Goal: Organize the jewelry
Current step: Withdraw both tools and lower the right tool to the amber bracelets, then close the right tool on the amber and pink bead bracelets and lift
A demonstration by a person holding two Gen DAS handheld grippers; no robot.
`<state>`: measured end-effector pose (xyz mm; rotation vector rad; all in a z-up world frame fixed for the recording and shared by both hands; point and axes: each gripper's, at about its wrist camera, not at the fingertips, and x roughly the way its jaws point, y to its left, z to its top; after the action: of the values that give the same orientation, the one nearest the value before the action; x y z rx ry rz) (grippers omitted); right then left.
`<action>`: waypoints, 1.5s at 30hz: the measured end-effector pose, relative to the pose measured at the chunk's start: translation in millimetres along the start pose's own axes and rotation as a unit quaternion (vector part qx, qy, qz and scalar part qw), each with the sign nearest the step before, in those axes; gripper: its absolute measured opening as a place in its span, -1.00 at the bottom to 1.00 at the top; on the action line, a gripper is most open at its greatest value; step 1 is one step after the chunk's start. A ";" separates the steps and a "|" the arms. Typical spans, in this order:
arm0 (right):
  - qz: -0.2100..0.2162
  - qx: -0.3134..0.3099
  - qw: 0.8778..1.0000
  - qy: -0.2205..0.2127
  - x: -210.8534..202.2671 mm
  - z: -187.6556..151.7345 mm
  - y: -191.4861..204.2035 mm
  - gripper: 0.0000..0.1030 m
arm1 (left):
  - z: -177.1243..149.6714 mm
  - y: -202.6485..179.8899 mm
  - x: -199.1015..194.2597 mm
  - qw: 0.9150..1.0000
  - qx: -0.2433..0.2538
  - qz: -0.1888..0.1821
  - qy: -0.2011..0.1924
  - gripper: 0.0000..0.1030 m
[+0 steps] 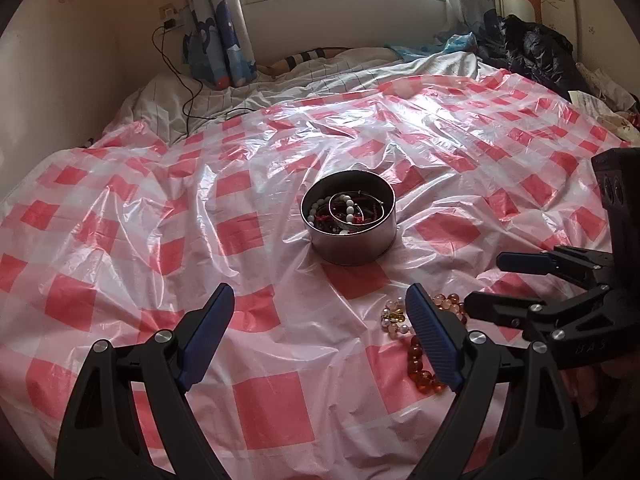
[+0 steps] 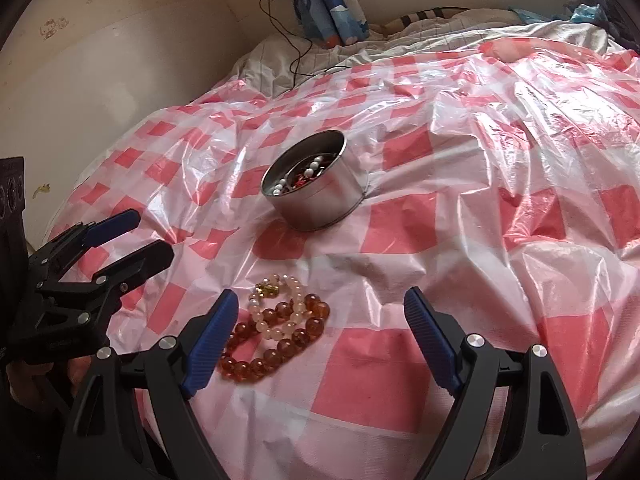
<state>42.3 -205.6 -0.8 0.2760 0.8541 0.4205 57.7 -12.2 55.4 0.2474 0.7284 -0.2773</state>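
A round metal tin [image 1: 352, 246] [image 2: 324, 206] stands on the red-and-white checked plastic sheet [image 1: 260, 400] and holds several bracelets [image 1: 348, 208], white-beaded and red. In front of it an amber bead bracelet [image 2: 276, 346] [image 1: 420, 364] and a pale pink bead bracelet [image 2: 280, 292] [image 1: 394, 316] lie tangled on the sheet. My right gripper [image 2: 320, 298] [image 1: 486, 282] hovers open just right of the beads, whose edge lies by its left finger. My left gripper [image 1: 320, 296] [image 2: 150, 236] is open and empty to the left of them, its right finger partly hiding them in the left wrist view.
The sheet covers a bed with rumpled white bedding [image 1: 248, 88] at the far end. A wall [image 1: 60, 80] runs along the left with a black cable [image 1: 188, 92] trailing onto the bed. A curtain [image 1: 216, 28] and a black jacket [image 1: 528, 52] sit at the back.
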 end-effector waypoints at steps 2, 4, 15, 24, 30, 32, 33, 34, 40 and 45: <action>0.014 -0.026 0.999 0.011 9.3 1.6 12.9 0.58 | 0.7 5.6 -1.3 1.000 -0.014 -0.011 0.001 0.62; 0.022 -0.056 0.998 0.025 21.5 2.4 27.8 0.58 | 2.4 15.9 -3.0 0.999 -0.037 -0.016 -0.002 0.62; -0.013 -0.056 0.997 0.057 43.6 -0.1 22.4 -0.47 | 4.6 47.0 -6.3 0.994 -0.106 -0.015 -0.010 0.65; 0.100 0.110 0.989 -0.011 10.0 15.2 -33.0 -0.86 | -1.1 8.7 12.0 0.996 -0.045 -0.070 0.026 0.68; 0.135 0.123 0.983 0.023 12.2 18.1 -37.0 -0.84 | -13.5 -48.7 14.7 0.990 0.076 -0.116 0.039 0.68; 0.102 0.086 0.990 0.042 20.7 17.4 -21.2 -0.12 | -16.4 -47.5 14.9 0.988 0.085 -0.121 0.044 0.68; 0.083 0.066 0.994 0.041 23.4 17.1 -13.3 0.26 | -17.1 -42.4 14.3 0.987 0.078 -0.130 0.048 0.68; 0.063 0.038 0.996 0.043 27.5 17.0 -4.0 0.26 | -17.2 -35.7 13.0 0.987 0.068 -0.139 0.052 0.68; 0.056 0.028 0.996 0.062 42.7 9.9 -1.7 -0.84 | -24.6 -24.6 7.8 0.981 0.097 -0.148 0.076 0.68; 0.145 0.124 0.982 0.006 17.7 18.3 -32.4 -0.84 | -22.6 -17.0 8.1 0.981 0.072 -0.164 0.080 0.68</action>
<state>74.8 -227.2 -14.0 0.6349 0.8820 0.5879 43.8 -22.2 31.5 0.2884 0.9106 -0.6308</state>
